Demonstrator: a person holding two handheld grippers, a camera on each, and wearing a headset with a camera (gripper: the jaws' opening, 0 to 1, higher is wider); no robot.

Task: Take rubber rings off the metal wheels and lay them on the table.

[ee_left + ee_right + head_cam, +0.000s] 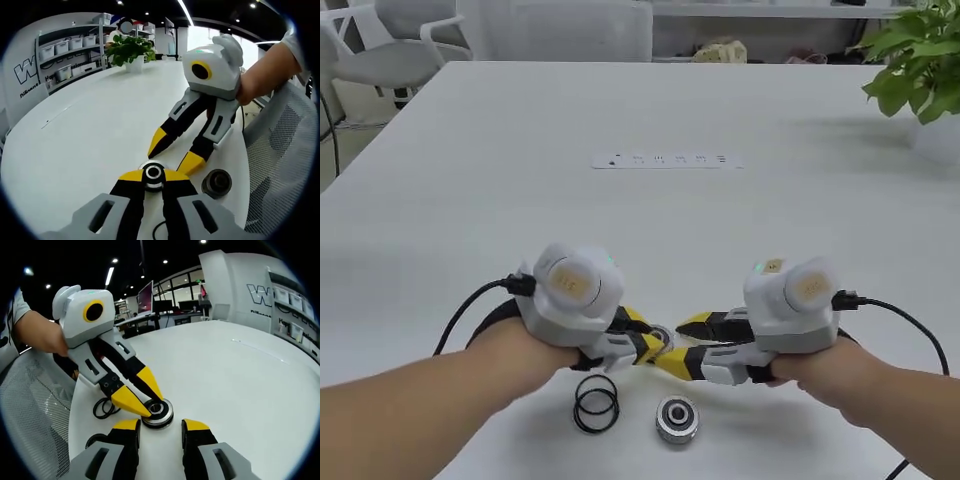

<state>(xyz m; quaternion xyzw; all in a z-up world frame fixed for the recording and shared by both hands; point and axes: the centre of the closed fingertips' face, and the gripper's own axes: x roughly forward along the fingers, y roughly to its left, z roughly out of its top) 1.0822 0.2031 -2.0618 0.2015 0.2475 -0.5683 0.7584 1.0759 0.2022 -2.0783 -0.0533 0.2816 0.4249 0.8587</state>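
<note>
Wheel: was clamped between left gripper jaws.
Right gripper: jaws stood apart, empty.
Rings: lay on table.

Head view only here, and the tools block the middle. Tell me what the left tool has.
Observer: The left tool is shut on a wheel, with one jaw on each side of its rim.
Operator: Report the right tool.
Observer: The right tool is open, and the wheel sits just ahead of its gap.
Operator: Give me the wheel's pose.
Observer: It lies flat, hub up, on or just above the table.
</note>
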